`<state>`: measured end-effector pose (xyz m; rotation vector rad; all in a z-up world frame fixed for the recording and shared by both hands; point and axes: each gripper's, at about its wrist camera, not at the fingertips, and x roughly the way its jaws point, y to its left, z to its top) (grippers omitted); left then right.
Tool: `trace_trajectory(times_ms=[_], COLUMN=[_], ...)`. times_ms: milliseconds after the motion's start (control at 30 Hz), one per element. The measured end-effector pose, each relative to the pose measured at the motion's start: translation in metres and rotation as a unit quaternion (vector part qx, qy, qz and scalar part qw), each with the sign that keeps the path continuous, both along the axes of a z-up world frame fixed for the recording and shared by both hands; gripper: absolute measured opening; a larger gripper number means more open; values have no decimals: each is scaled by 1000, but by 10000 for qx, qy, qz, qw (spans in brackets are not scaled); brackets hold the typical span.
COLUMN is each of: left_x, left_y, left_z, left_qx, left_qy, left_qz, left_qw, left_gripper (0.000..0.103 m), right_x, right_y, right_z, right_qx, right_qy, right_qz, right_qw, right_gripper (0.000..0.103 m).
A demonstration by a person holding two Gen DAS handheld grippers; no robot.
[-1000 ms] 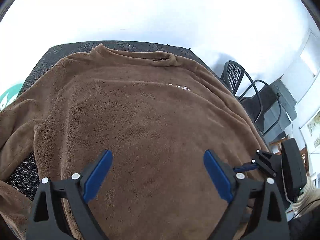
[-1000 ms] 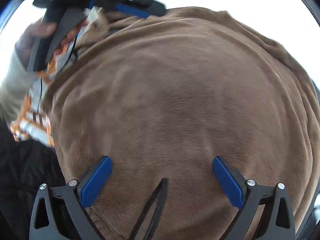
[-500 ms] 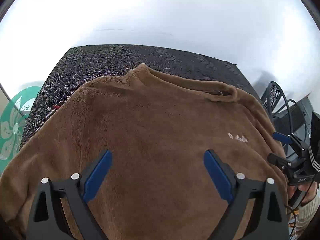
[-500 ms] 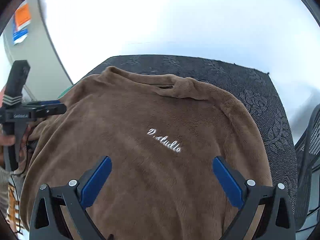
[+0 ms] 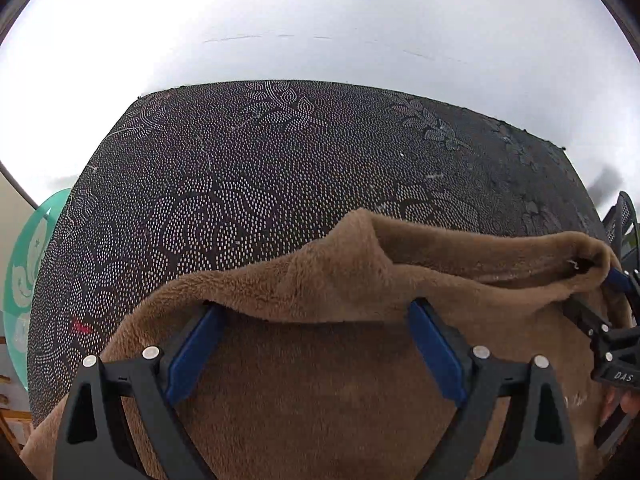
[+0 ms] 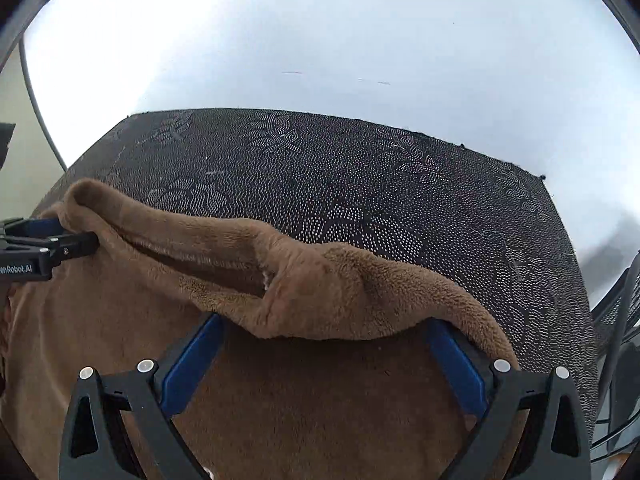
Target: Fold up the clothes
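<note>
1. In my left wrist view, the brown fleece sweater (image 5: 320, 392) fills the lower half of the frame, lying on a black table cover (image 5: 280, 168) patterned with pale dots.
2. My left gripper (image 5: 312, 320) has its jaws spread wide. A raised fold of the sweater's top edge drapes over the tips of both blue pads (image 5: 192, 354), so the very tips are hidden under fleece. The jaws stand well apart, with cloth lying between and over them rather than pinched.
3. At the right edge of that same view, my right gripper (image 5: 612, 320) shows from the side, touching the sweater's neck opening (image 5: 584, 266), where a small label peeks out. A hand (image 5: 618, 404) holds it at the lower right edge of the frame.
4. In my right wrist view, the sweater (image 6: 280, 400) again covers the lower half, and its bunched upper edge (image 6: 320, 292) hangs across the middle of the frame over the same dotted cover (image 6: 380, 184).
5. My right gripper (image 6: 324, 332) is likewise splayed wide, fleece draped over both blue pad (image 6: 190, 364) tips, nothing clamped.
6. At the left edge of this view, my left gripper (image 6: 76, 242) shows side-on, touching the sweater's upper corner.
7. A dark mesh chair (image 6: 616, 320) sits at the right edge.
</note>
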<state>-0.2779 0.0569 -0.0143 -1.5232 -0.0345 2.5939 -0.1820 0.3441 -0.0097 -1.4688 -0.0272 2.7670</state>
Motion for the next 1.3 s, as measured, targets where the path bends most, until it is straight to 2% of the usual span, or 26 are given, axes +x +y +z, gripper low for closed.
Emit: trace_trajectory(times_ms=[67, 167, 233, 300, 367, 500, 567, 700, 767, 833, 967, 1100, 1200, 1300], left_x=[-5, -3, 2, 4, 8, 22, 24, 23, 21, 23, 25, 33, 59, 91], left_y=[0, 7, 11, 7, 2, -2, -2, 4, 9, 9, 4, 6, 10, 19], left_z=[-2, -8, -10, -8, -2, 19, 24, 12, 0, -8, -7, -2, 11, 21], left_qx=[-36, -222, -404, -322, -292, -342, -283, -389, -506, -441, -356, -397, -410, -482], left_qy=[73, 255, 409, 406, 414, 714, 740, 545, 391, 438, 463, 242, 183, 223], left_qz=[54, -41, -156, -162, -159, -205, -244, -336, -378, -383, -357, -361, -654, -1101], left_qw=[10000, 9994, 9982, 9985, 9986, 9967, 9966, 9972, 9972, 9973, 9977, 9983, 9969, 9925], left_gripper=[96, 102, 102, 102, 103, 103, 103, 103, 103, 102, 102, 103, 103, 103], right_x=[-11, -19, -18, -17, -13, 5, 7, -13, -24, -26, -27, -25, -9, 28], right_y=[7, 4, 3, 3, 4, -1, -6, -15, -17, -20, -27, -26, -23, -27], right_z=[-9, -15, -15, -12, -4, 28, 39, 24, 7, 1, -5, -2, 11, 21], right_qx=[-262, -134, -104, -136, -205, -487, -584, -842, -731, -547, -163, -151, -269, -102], right_qy=[-161, -50, -27, -62, -97, 315, 474, 253, 10, -59, -58, -206, -205, -254], right_qz=[-217, -263, -292, -259, -194, -20, 70, 229, 111, 140, 243, 289, 391, 674], right_qw=[9993, 9996, 9995, 9996, 9996, 9983, 9971, 9959, 9973, 9984, 9996, 9993, 9987, 9974], right_gripper=[103, 103, 103, 103, 103, 103, 103, 103, 103, 103, 103, 103, 103, 103])
